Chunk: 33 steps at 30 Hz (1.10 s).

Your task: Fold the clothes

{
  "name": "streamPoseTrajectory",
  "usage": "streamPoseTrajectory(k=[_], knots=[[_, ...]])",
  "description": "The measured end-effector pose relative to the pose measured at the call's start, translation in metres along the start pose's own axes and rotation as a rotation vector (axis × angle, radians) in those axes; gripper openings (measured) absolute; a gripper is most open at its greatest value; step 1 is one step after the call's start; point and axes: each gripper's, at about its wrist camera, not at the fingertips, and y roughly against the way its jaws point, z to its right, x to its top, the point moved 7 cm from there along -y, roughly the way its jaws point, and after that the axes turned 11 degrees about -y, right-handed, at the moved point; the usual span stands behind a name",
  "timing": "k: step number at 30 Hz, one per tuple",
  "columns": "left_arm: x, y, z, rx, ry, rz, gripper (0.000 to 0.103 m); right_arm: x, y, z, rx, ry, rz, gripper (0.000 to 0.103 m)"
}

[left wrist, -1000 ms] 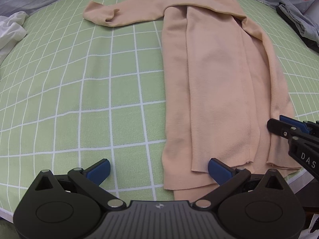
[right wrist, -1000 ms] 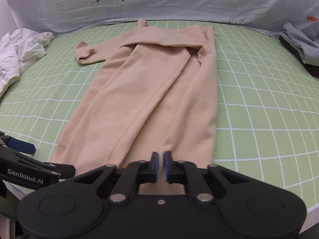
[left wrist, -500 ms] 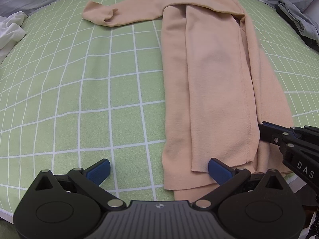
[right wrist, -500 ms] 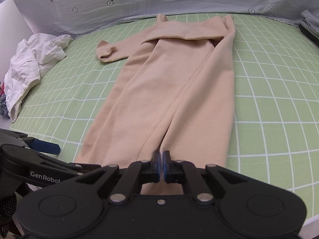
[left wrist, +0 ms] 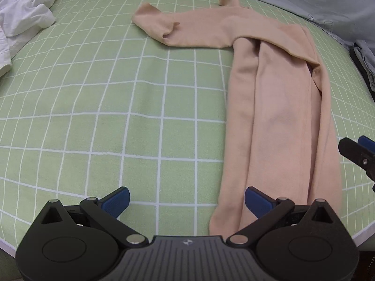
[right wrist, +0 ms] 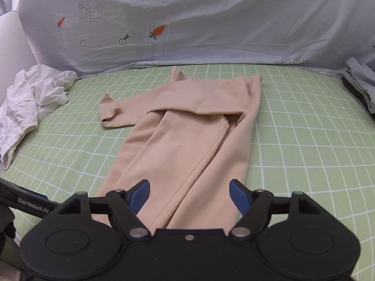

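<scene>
1 beige garment (right wrist: 187,126), soft matte knit, lies flat on the green sheet (left wrist: 93,117) with its white grid, folded lengthwise into a long narrow strip running near to far. 1 sleeve (left wrist: 187,30) crosses the far end and sticks out left, cuff open. Garment sits right of centre in the left wrist view, centred in the right wrist view. 1 crumpled white garment (right wrist: 30,98) far left; 1 grey pile (right wrist: 361,82) far right. Pale printed cloth (right wrist: 211,23) hangs behind, 2 carrots on it. Left gripper (left wrist: 186,201): black, 2 blue ribbed pads, jaws spread wide, holding nothing. Right gripper (right wrist: 189,193): jaws opening, fabric below them, pads not pressing it.
</scene>
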Motion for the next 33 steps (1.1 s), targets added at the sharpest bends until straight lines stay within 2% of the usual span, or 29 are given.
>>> streamPoseTrajectory(k=[4,7,10,13,17,20,22,23,25,26,27,28,29,30,33], knots=[[0.037,0.001,-0.030,0.043,0.095,0.051,0.103,0.027,-0.025,0.007,-0.088,0.061,0.032,0.065],[0.065,-0.006,-0.045,0.065,0.137,0.078,0.103,0.045,-0.050,0.009,-0.132,0.114,0.041,0.063],[0.094,-0.019,-0.053,0.077,0.149,0.094,0.103,0.061,-0.078,0.009,-0.182,0.186,0.043,0.061],[0.126,-0.040,-0.059,0.094,0.152,0.100,0.103,0.075,-0.107,0.012,-0.230,0.255,0.028,0.054],[0.157,-0.059,-0.070,0.130,0.206,0.097,0.102,0.084,-0.137,0.017,-0.279,0.344,-0.011,0.043],[0.179,-0.071,-0.077,0.151,0.215,0.126,0.101,0.085,-0.147,0.014,-0.287,0.418,0.007,0.038],[0.187,-0.080,-0.081,0.174,0.222,0.120,0.094,0.085,-0.150,0.011,-0.293,0.478,0.033,0.030],[0.189,-0.081,-0.082,0.179,0.231,0.127,0.086,0.085,-0.150,0.011,-0.293,0.486,0.042,0.025],[0.192,-0.082,-0.083,0.187,0.249,0.155,0.080,0.086,-0.151,0.010,-0.277,0.475,0.044,0.014],[0.194,-0.081,-0.083,0.192,0.249,0.171,0.070,0.087,-0.151,0.010,-0.264,0.459,0.043,0.012],[0.196,-0.080,-0.083,0.197,0.249,0.185,0.053,0.088,-0.151,0.010,-0.258,0.446,0.049,0.009],[0.198,-0.079,-0.083,0.199,0.248,0.195,0.042,0.090,-0.150,0.011,-0.255,0.435,0.057,0.008],[0.200,-0.078,-0.083,0.183,0.255,0.203,0.019,0.092,-0.148,0.011,-0.247,0.416,0.066,0.006],[0.201,-0.078,-0.082,0.164,0.263,0.211,0.006,0.095,-0.147,0.011,-0.240,0.394,0.069,0.006],[0.207,-0.069,-0.087,0.185,0.291,0.232,0.005,0.104,-0.143,0.013,-0.212,0.313,0.079,0.005]])
